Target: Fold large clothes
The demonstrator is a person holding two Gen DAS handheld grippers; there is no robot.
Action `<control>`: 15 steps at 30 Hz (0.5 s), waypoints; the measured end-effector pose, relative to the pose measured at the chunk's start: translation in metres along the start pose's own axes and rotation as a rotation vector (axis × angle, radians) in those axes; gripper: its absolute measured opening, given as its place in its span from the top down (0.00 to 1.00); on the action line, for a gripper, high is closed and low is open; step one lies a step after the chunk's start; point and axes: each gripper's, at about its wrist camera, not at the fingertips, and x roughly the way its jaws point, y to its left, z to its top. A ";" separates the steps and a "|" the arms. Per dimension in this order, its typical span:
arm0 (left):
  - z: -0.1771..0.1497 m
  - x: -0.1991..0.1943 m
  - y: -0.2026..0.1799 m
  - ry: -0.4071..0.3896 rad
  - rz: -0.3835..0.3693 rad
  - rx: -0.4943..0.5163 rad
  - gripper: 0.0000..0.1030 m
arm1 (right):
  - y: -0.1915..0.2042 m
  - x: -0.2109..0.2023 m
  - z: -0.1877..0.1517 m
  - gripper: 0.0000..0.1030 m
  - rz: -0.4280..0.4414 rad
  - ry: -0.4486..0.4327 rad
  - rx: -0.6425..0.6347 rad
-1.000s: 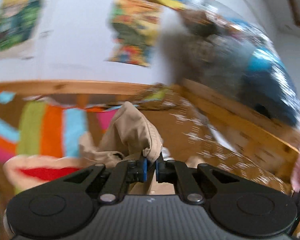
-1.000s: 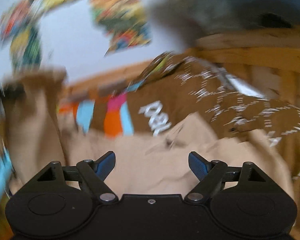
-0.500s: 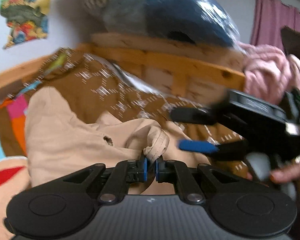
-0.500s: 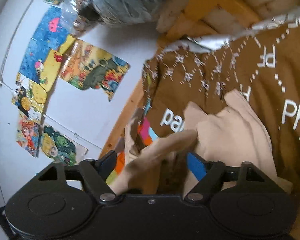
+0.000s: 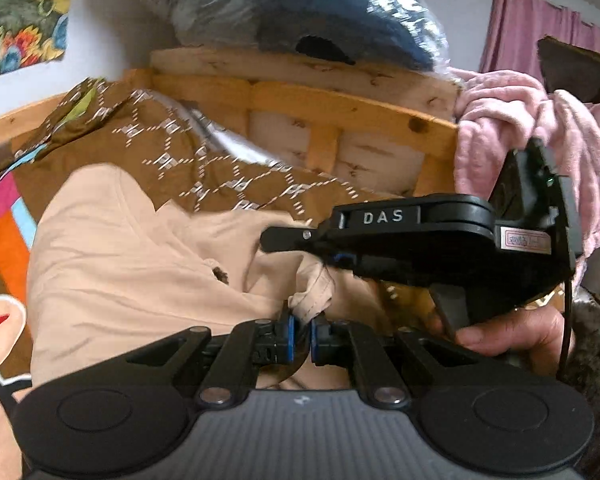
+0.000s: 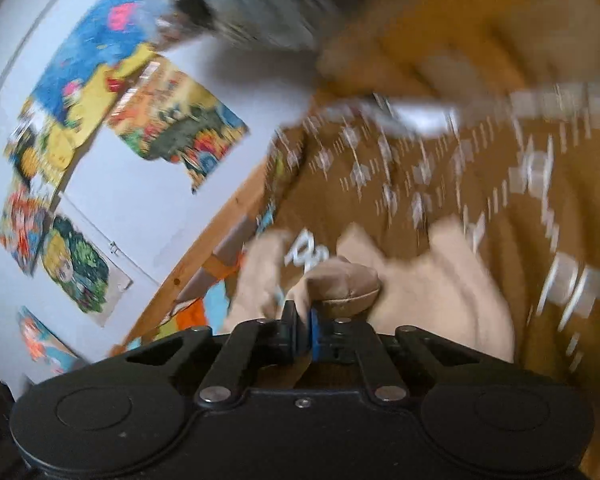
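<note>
A large beige garment (image 5: pixel 132 264) lies bunched on a brown patterned bedspread (image 5: pixel 172 152). My left gripper (image 5: pixel 301 330) is shut on a hemmed edge of the beige garment. In the left wrist view my right gripper (image 5: pixel 332 254) comes in from the right, held by a hand (image 5: pixel 500 332), its fingers down in the same cloth just above the left gripper. The right wrist view is blurred; there my right gripper (image 6: pixel 303 330) is shut on a rolled fold of the beige garment (image 6: pixel 440 304).
A wooden bed frame (image 5: pixel 340 108) runs behind the bedspread. A plastic-wrapped bundle (image 5: pixel 300 12) sits on top of it, and a pink fleece blanket (image 5: pixel 532 136) hangs at the right. Colourful posters (image 6: pixel 172 120) cover the white wall. A striped colourful sheet (image 5: pixel 4 236) shows at left.
My right gripper has gone from open to shut on a fold of the beige garment, close to the left gripper. The left gripper keeps its hold on the hem.
</note>
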 end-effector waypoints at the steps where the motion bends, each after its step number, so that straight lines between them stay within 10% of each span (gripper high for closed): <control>1: 0.003 0.000 -0.006 -0.011 -0.017 0.007 0.94 | 0.007 -0.007 0.004 0.96 -0.015 -0.028 -0.057; 15: -0.015 0.073 -0.024 0.146 -0.130 -0.019 0.90 | -0.045 0.008 -0.002 0.96 -0.339 0.095 -0.199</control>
